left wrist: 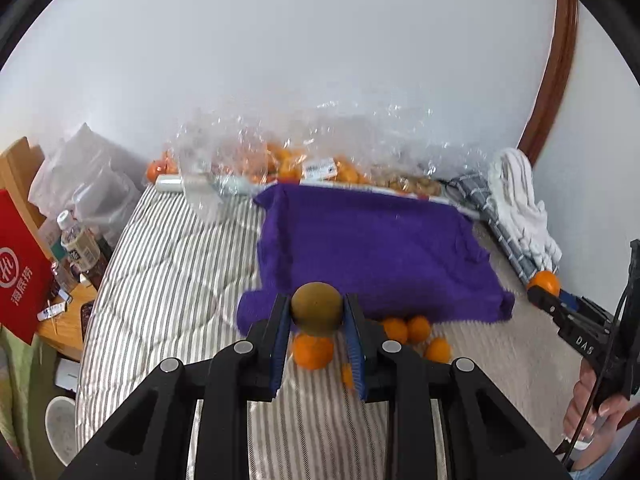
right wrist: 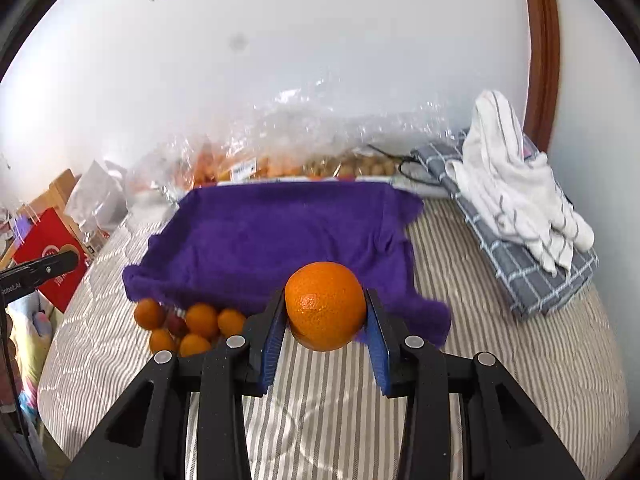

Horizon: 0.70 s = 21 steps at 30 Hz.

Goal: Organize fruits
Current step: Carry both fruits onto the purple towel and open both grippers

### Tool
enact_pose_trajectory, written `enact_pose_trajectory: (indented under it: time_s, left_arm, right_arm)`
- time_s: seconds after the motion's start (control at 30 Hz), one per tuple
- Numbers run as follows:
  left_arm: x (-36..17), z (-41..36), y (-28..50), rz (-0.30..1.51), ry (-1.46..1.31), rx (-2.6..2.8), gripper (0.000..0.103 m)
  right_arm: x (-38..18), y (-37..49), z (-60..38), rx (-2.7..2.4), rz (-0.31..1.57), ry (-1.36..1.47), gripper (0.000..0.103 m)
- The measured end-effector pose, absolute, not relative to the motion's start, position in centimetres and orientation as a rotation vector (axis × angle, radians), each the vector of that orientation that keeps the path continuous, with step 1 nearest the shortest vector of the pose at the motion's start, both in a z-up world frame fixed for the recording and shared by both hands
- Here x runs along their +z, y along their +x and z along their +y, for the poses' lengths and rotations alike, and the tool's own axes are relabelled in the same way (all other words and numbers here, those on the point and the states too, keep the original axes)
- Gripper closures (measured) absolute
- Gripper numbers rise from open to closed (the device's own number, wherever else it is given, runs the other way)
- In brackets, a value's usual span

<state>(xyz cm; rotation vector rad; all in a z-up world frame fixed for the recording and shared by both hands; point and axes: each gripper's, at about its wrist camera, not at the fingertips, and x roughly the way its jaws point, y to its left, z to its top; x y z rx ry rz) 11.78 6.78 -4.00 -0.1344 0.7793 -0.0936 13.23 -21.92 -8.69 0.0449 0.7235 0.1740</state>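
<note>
My left gripper (left wrist: 317, 312) is shut on a brown-green kiwi (left wrist: 317, 307), held above the striped bed. My right gripper (right wrist: 326, 312) is shut on an orange mandarin (right wrist: 326, 305); in the left wrist view that mandarin (left wrist: 545, 283) shows at the far right in the right gripper (left wrist: 542, 290). A purple towel (left wrist: 372, 252) (right wrist: 280, 240) lies spread beyond both grippers. Several loose mandarins (left wrist: 406, 328) (right wrist: 188, 326) lie on the bed at the towel's near edge. One mandarin (left wrist: 313, 350) sits just below the kiwi.
Clear plastic bags of mandarins (left wrist: 296, 164) (right wrist: 224, 168) and brown fruit (right wrist: 360, 166) line the wall. Folded grey checked cloth (right wrist: 520, 264) with a white towel (right wrist: 516, 184) lies at the right. Left of the bed are a red bag (left wrist: 20, 268), bottles (left wrist: 80, 248) and a wooden table (left wrist: 68, 320).
</note>
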Motion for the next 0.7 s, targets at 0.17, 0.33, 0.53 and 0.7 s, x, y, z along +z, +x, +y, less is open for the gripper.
enact_pose_trajectory:
  time_s: [0.17, 0.33, 0.53, 0.7]
  left_arm:
    - [-3.3, 6.3, 13.2, 0.771, -0.169, -0.127, 0.078]
    - [-2.2, 5.9, 14.9, 0.759, -0.165, -0.142, 0.078]
    - [-0.3, 5.5, 16.6, 0.722, -0.163, -0.130, 0.078]
    - [-0.2, 4.9, 18.1, 0.724, -0.149, -0.135, 0.078]
  right_arm:
    - [-7.2, 14.2, -21.1, 0.170, 0.719, 0.000, 0.065]
    - [-6.2, 15.3, -19.9, 0.187, 0.701, -0.014, 0.065]
    - [-5.7, 17.4, -18.8, 0.223, 0.686, -0.011, 0.065]
    - [-5.7, 19.3, -18.2, 0.231, 0.671, -0.040, 0.065]
